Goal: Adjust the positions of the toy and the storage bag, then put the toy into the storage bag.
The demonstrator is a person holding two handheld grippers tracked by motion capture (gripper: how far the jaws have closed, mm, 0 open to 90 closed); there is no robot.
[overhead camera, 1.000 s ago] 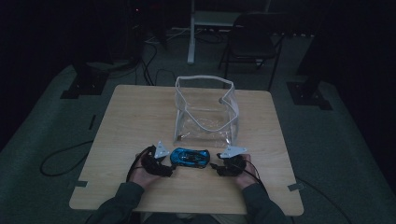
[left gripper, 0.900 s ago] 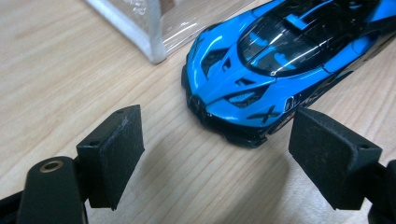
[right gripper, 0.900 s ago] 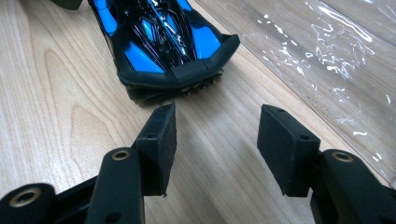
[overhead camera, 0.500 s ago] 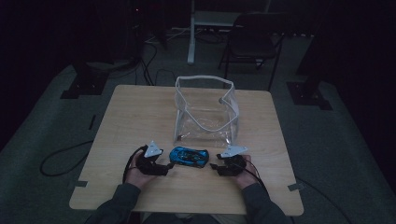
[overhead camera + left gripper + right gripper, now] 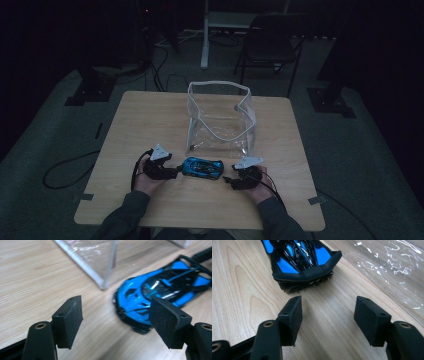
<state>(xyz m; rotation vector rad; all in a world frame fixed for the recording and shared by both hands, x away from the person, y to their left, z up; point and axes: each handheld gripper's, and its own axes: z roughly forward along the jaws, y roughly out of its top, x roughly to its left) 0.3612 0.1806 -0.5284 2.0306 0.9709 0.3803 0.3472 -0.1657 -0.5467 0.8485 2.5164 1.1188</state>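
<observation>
The blue toy car point(image 5: 202, 167) lies on its wheels on the table point(image 5: 150, 120), low centre of the high view, just in front of the clear bag point(image 5: 220, 117). The left gripper point(image 5: 175, 171) sits at the car's left end and the right gripper point(image 5: 231, 181) at its right end.

Left gripper view: the jaws stand apart and have just been closing a little. The car point(image 5: 155, 297) lies ahead of them toward the right of the frame, its nose near the right pad, with no pad pressing on it. Nothing is between the jaws.

Right gripper view: the jaws stand apart and have just been opening. The car's tail point(image 5: 304, 267) is in the upper left of the frame, just beyond the pad tips, and the gap is bare wood.

Judged step: lining up for a pick of the car, with no grasp yet made. The next move likely calls for one gripper to advance until the car's body sits squarely between the pads, then close across its width. The glossy shell may slip if caught only at a corner.

The bag stands upright with its mouth open at the top and its white-trimmed rim held in shape. Nothing can be seen inside it. Its near corner point(image 5: 103, 285) stands close to the car.
</observation>
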